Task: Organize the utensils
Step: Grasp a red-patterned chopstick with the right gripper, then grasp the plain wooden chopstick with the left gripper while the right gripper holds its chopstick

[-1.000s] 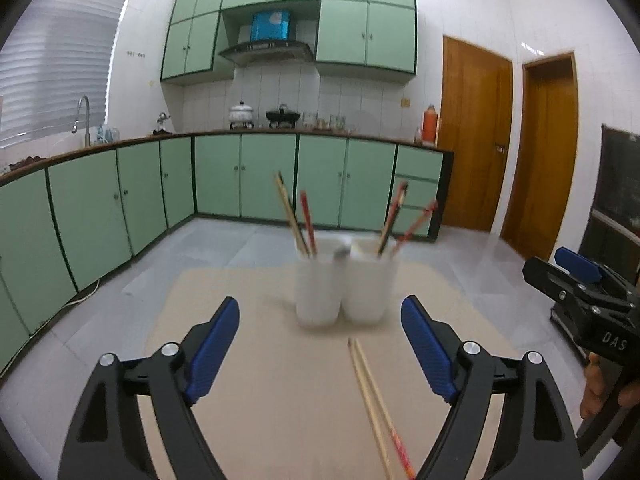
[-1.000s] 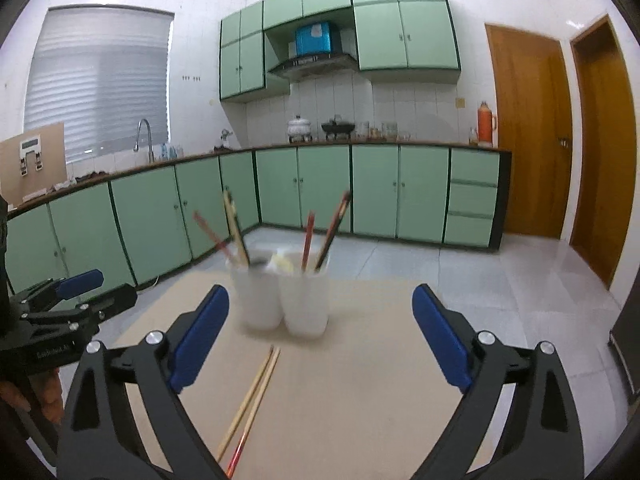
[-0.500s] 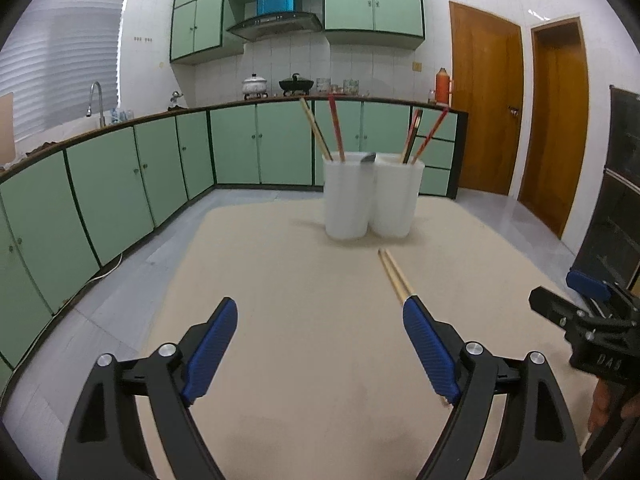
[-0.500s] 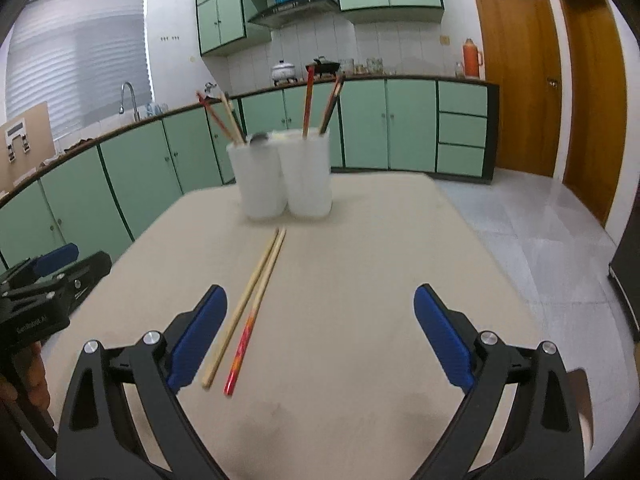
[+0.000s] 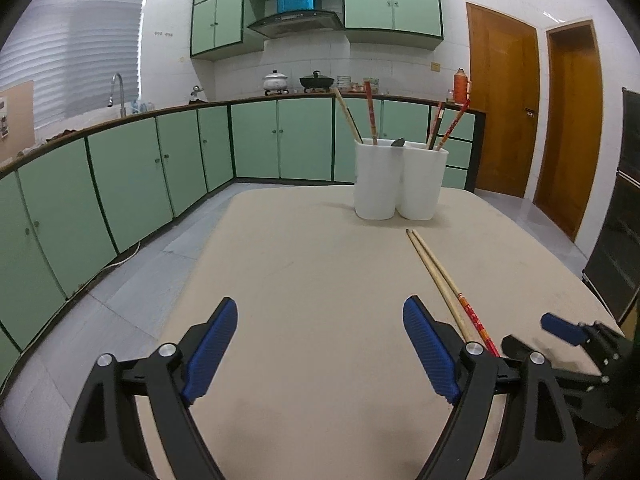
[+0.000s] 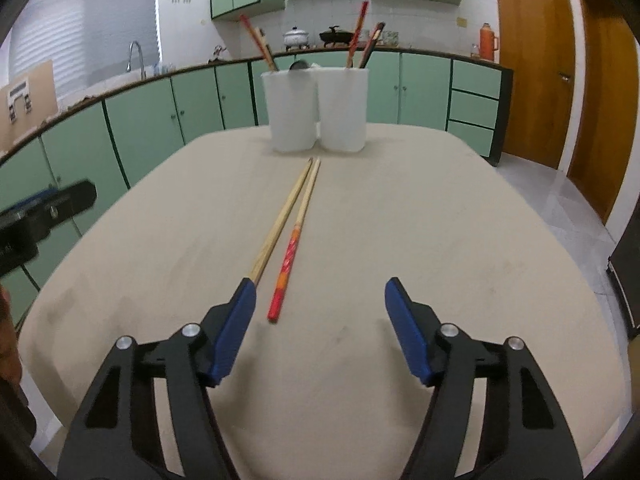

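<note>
Two white cups stand side by side at the far end of the beige table: the left cup [image 5: 378,178] [image 6: 291,110] and the right cup [image 5: 423,182] [image 6: 344,109]. Each holds chopsticks; a dark spoon tip shows at the left cup's rim. Two loose chopsticks lie on the table: a plain wooden one [image 6: 280,222] [image 5: 434,280] and a red-ended one [image 6: 294,240] [image 5: 460,294]. My right gripper [image 6: 320,312] is open and empty, low over the table, its left finger at the plain chopstick's near end. My left gripper [image 5: 320,340] is open and empty, left of the chopsticks.
The beige table [image 5: 320,264] has rounded edges with floor below on both sides. Green kitchen cabinets [image 5: 120,176] run along the left and back. Wooden doors [image 5: 500,108] stand at the right. A dark appliance [image 5: 616,240] sits beside the table's right edge.
Both grippers have dropped lower and come closer to the table. The right gripper has moved in toward the near ends of the loose chopsticks. Both stay open.
</note>
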### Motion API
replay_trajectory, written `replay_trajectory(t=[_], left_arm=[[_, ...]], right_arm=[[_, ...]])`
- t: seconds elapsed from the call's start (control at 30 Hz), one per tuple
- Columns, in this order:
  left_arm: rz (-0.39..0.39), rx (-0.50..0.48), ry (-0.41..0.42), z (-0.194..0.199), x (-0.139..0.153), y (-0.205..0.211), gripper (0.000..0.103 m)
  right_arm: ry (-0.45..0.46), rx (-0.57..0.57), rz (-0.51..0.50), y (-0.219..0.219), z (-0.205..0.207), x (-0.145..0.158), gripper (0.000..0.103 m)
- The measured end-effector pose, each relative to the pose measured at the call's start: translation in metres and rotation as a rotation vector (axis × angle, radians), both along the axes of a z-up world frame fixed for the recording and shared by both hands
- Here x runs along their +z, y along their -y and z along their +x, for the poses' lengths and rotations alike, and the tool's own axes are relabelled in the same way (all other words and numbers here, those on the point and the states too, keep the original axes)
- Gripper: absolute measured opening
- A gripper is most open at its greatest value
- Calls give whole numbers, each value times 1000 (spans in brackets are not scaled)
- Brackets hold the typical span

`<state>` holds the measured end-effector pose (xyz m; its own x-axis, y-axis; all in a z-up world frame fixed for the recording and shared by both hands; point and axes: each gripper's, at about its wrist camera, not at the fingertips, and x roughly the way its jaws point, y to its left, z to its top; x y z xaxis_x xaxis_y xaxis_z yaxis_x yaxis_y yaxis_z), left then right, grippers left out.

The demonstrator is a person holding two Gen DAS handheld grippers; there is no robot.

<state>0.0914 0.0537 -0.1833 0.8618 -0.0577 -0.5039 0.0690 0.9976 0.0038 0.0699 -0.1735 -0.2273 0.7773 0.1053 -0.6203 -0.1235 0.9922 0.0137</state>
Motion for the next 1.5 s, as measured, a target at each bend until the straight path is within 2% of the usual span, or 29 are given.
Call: replay_trajectory(t=[0.47,0.53,0.6,0.8,1.03,1.23,1.5], left_arm=[[-20,-8,13,-5,-1,-5,83],[-22,-8,12,-6,-1,-6,83],[-27,-9,10,-6,-1,-6,83],[-23,-23,8,-4,3,3,83],[-46,-50,-15,2,1,34,83],[-37,-62,-87,6,-21,71,83],[-11,-52,-147,11,-46,89,72]], right_arm=[[-60,10,-50,-15,15,-8,27],[-67,27,-50,-16,16,-8,20],[-73,43,-41,-16,17,-8,6],[-83,45,2,-5,19,-4,5],[-11,-70,23,39,14,19,5],[10,-125,51,68,10,24,5],[19,-165,84,95,1,23,5]])
